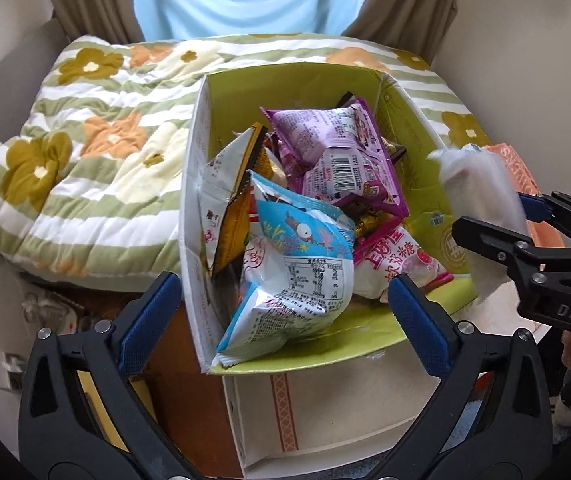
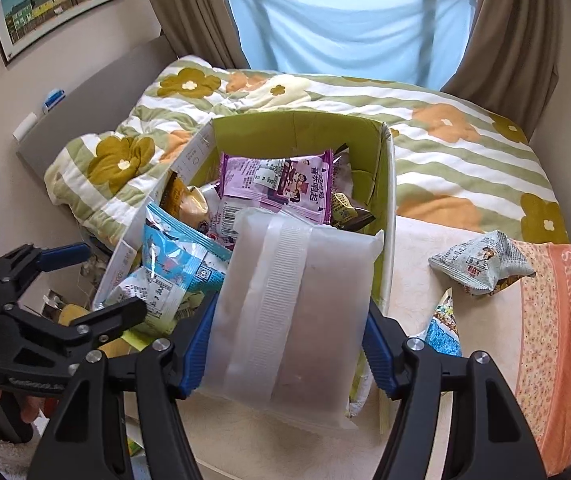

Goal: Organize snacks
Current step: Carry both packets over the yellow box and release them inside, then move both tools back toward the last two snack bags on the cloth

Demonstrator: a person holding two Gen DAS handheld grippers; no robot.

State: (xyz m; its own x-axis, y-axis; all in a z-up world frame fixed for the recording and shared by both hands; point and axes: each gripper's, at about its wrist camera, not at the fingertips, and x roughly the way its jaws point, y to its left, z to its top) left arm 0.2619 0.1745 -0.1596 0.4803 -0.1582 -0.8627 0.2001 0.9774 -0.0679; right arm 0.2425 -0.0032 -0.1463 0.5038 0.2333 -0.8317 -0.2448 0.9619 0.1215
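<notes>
Right wrist view: the right gripper (image 2: 287, 344) pinches a frosted white packet (image 2: 291, 312) over the near rim of the green-lined box (image 2: 385, 200), which sits heaped with snack bags on the bed's near edge. The left gripper (image 1: 285, 312) hangs spread wide, empty, above a blue-and-white bag (image 1: 301, 264).

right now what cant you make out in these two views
- Frosted packet in the right gripper: contents veiled by cloudy wrap; motion-blurred in the left wrist view.
- Green box: lower snacks buried under the blue packet and purple packet.
- Blue-patterned packet on the cloth: mostly hidden behind a right finger.
</notes>
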